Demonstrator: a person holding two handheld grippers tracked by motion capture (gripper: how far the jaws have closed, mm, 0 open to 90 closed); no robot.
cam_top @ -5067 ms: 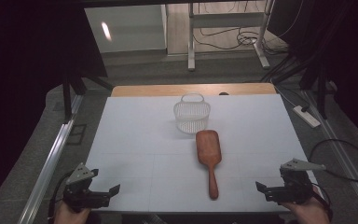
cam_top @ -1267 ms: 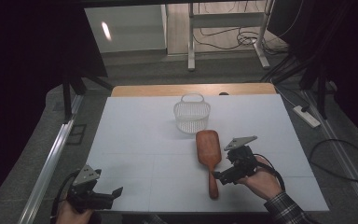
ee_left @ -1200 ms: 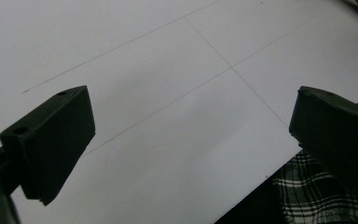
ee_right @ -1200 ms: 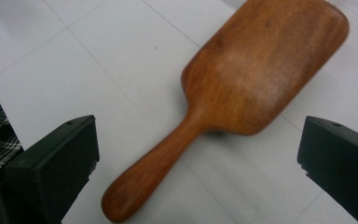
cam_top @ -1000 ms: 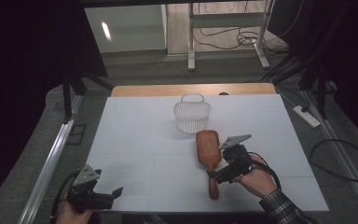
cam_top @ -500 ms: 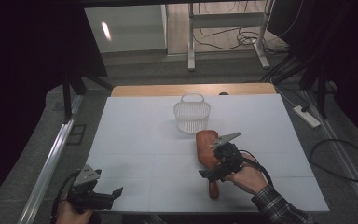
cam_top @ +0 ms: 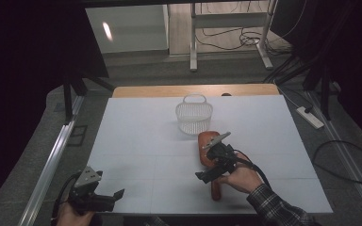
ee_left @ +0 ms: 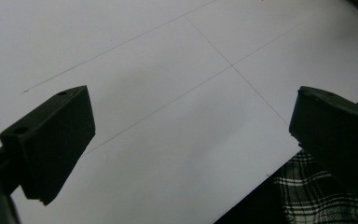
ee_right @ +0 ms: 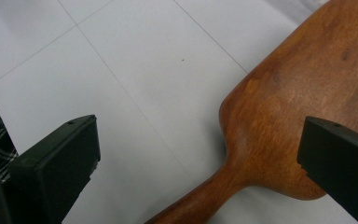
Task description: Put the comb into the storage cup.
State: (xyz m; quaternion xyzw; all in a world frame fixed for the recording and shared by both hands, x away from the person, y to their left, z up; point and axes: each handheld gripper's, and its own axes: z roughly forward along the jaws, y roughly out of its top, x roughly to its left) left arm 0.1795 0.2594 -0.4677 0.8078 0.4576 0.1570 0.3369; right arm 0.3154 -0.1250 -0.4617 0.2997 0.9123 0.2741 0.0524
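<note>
Hairbrush [cam_top: 210, 155] lying flat on white table sheet [cam_top: 136, 141], wooden back up, just in front of small white basket [cam_top: 194, 115], handle pointing toward near edge. Right gripper [cam_top: 206, 175] hovering over neck of brush, jaws standing wide apart, gripping nothing; in right gripper view, brush [ee_right: 279, 116] showing as broad brown paddle narrowing to handle, with one jaw over bare sheet and the other over paddle edge. Left gripper [cam_top: 115, 195] resting at near left corner of sheet, well apart from brush, jaws likewise spread wide and empty; left gripper view looking onto bare sheet [ee_left: 168, 93] with faint grid lines and scrap of checked sleeve [ee_left: 307, 196]. Judging handling: solid wood, so stiff and fairly light, unlikely to flex or crush; polished surface probably a little slippery under hard jaw pads. Paddle looking too wide for a sure pinch; best hold judged to be across handle just below neck, where section is narrow and sides roughly parallel, though weight of head may tip it downward once lifted. Bristle side facing down, so not visible; pad condition unknown. Middle of handle hidden behind right hand [cam_top: 239, 176] in high view. Basket contents hard to make out through mesh; appearing empty.
</note>
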